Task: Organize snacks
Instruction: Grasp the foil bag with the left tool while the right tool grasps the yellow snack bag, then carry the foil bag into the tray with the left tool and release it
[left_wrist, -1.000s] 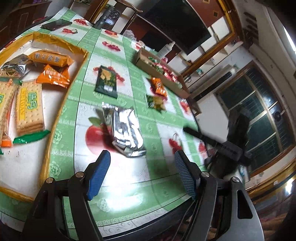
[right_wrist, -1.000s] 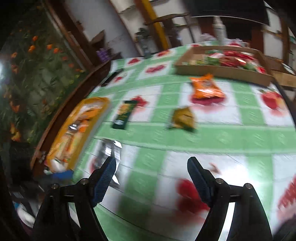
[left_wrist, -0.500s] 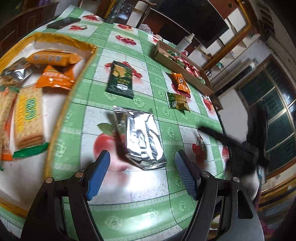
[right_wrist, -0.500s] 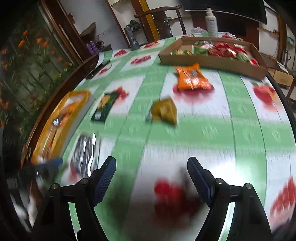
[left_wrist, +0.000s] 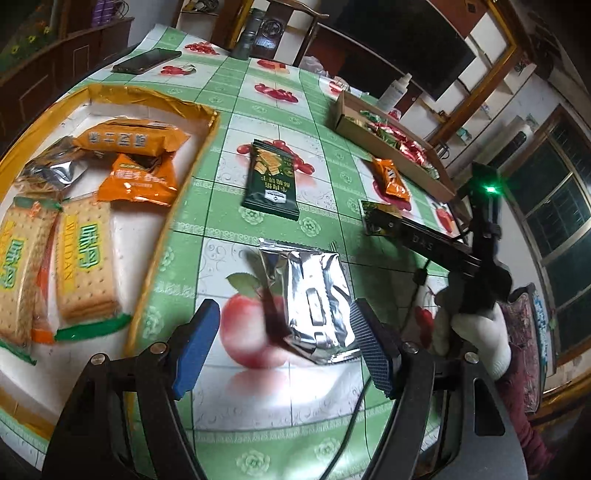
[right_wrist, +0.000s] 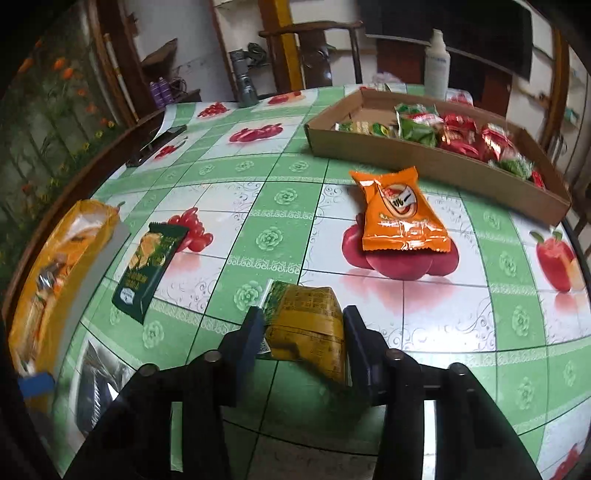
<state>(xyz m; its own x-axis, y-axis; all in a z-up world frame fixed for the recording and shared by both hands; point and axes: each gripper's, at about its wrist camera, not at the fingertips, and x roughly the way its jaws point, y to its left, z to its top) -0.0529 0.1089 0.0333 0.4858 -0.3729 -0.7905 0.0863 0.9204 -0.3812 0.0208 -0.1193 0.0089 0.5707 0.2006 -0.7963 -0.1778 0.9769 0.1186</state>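
Now my right gripper has its jaws closing around the small yellow-and-green foil snack packet lying on the green-checked, fruit-printed bench; both pads look to be at the packet's sides, though I cannot tell how firmly they press yet. To do this well, I judge I should squeeze across the packet's middle, keep it flat until the grip is sure, then lift straight up so the crinkly film does not slip out. My left gripper hangs half open over the shiny silver foil pouch, its right pad just beside the pouch's edge, holding nothing. A second ago my right jaws stood wide over bare cloth with the yellow packet well ahead; now they straddle it. The left view has tipped down, and the silver pouch sits nearer my pads. The flat cardboard tray of red and green sweets waits beyond.
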